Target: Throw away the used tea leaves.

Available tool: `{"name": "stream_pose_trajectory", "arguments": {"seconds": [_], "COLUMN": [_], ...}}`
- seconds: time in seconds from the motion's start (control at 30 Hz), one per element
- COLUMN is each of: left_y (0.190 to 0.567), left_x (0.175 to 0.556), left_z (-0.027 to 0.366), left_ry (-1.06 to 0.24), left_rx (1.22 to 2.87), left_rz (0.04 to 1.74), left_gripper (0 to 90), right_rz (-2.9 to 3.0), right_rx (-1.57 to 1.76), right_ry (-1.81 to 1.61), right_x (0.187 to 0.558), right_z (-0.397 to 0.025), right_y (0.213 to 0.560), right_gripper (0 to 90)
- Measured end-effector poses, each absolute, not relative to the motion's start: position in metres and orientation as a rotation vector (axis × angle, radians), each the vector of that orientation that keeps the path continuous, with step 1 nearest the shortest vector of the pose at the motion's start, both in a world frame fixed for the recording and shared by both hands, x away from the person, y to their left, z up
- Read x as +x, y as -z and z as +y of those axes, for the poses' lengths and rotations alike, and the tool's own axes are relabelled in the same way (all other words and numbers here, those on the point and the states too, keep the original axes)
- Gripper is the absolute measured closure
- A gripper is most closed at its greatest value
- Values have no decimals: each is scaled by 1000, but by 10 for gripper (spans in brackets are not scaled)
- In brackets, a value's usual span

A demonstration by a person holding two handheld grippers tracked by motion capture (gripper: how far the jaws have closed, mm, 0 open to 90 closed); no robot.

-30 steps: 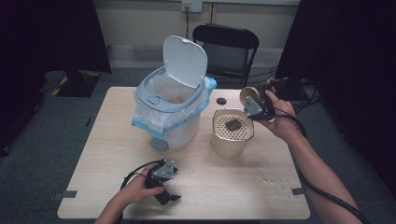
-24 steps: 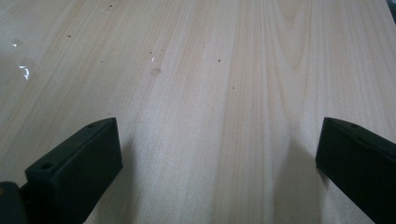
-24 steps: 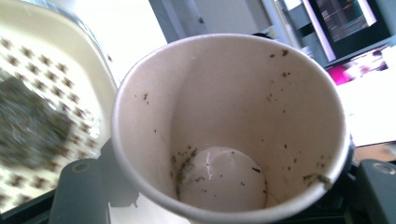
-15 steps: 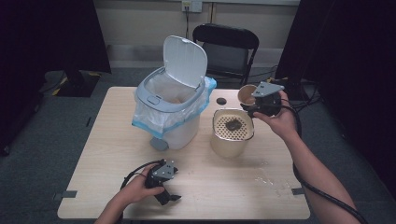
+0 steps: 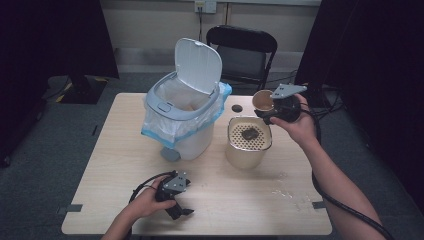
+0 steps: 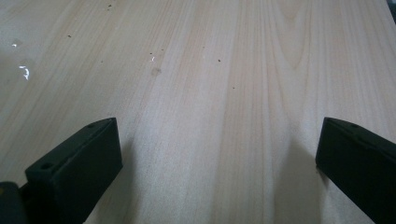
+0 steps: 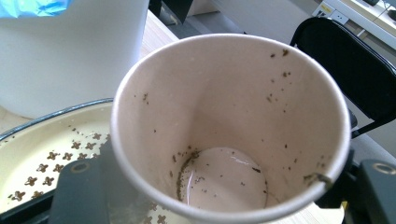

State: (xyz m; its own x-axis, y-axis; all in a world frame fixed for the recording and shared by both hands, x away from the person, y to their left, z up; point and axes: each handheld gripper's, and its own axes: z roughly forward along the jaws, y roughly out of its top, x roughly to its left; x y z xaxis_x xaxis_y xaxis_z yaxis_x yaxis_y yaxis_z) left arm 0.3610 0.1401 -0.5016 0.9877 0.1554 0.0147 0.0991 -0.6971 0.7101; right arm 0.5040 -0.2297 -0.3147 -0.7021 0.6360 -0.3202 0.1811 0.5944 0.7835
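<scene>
Right gripper [image 5: 274, 111] clamps a paper cup [image 5: 263, 100], held roughly upright with its mouth upward, above the counter's [image 5: 250, 200] far right edge; left gripper [image 5: 176, 209] rests open near the front edge.

High view: fixed above the near table edge, facing forward and down; left gripper view: close over bare table [image 6: 210, 93]; right gripper view: close into the paper cup [image 7: 231, 126], sharing the perforated strainer pot [image 5: 248, 142] and bin [image 5: 185, 115] with the high view.
</scene>
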Motion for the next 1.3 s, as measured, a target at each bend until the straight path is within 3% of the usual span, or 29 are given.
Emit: {"name": "stream_pose_trajectory", "arguments": {"seconds": [1.3], "left_y": [501], "left_x": [361], "left_z": [140], "left_ry": [-87], "left_rx": [2351], "left_rz": [172], "left_gripper": [0], "right_rz": [2306], "right_rx": [715], "right_ry": [-1191], "right_x": [507], "right_z": [-201], "right_y": [282], "right_gripper": [272]}}
